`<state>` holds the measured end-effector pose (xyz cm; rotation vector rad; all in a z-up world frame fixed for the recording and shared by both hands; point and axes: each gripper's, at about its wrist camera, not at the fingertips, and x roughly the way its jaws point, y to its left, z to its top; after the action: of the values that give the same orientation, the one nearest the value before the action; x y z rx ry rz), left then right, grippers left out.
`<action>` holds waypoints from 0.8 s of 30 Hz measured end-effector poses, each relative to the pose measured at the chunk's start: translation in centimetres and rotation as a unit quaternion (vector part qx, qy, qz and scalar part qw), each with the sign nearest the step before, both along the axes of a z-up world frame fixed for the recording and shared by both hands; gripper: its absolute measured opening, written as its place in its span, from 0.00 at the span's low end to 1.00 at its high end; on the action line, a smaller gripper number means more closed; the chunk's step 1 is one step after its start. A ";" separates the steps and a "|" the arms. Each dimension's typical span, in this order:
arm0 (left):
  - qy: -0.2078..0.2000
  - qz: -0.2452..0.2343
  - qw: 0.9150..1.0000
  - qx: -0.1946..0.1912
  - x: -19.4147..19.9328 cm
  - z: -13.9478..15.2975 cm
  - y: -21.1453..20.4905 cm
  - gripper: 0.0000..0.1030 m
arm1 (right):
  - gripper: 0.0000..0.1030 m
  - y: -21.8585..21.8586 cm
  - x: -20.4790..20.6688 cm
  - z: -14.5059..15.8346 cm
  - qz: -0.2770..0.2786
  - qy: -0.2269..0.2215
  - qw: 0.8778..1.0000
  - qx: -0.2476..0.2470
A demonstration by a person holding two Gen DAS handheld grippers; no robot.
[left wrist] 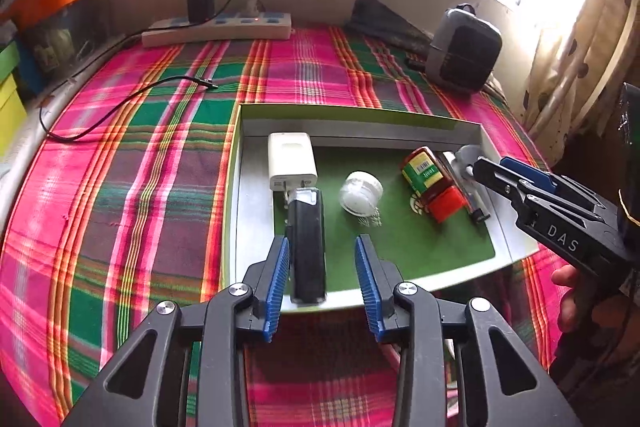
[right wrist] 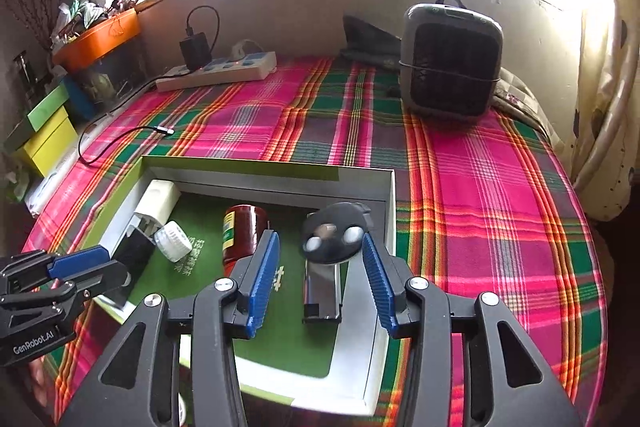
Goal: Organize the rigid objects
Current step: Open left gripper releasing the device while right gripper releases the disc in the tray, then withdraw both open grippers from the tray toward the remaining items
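Note:
A shallow box (left wrist: 362,126) with a green floor lies on the plaid cloth; it also shows in the right wrist view (right wrist: 266,169). In it lie a white charger (left wrist: 291,159), a black rectangular device (left wrist: 306,247), a small clear jar (left wrist: 360,191), a red bottle with a green label (left wrist: 430,183) and a metal tool with a black round head (right wrist: 334,239). My left gripper (left wrist: 322,281) is open, its jaws on either side of the black device's near end. My right gripper (right wrist: 316,279) is open, around the metal tool without touching it.
A white power strip (left wrist: 218,29) with a black adapter plugged in lies at the back. A black cable (left wrist: 120,107) trails over the cloth. A grey and black heater (right wrist: 450,63) stands at the back right. Coloured boxes (right wrist: 48,135) stand at the left edge.

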<state>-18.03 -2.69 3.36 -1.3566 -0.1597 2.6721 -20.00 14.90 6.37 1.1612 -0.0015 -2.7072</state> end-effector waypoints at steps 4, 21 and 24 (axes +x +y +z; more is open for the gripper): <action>0.009 0.005 1.000 -0.008 1.2 0.6 0.0 0.32 | 0.43 0.0 1.2 0.7 -0.001 0.008 1.000 -0.001; 0.023 0.005 1.000 -0.008 5.8 1.7 0.0 0.32 | 0.44 -0.4 6.3 1.8 0.013 0.023 1.000 -0.015; 0.023 0.005 1.000 -0.007 6.2 1.6 0.0 0.32 | 0.43 -0.4 7.3 1.7 0.019 0.025 0.999 -0.022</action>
<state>-11.82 -2.74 4.99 -1.3015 -0.1430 2.7155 -12.71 14.52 8.10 1.0700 -0.0306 -2.6895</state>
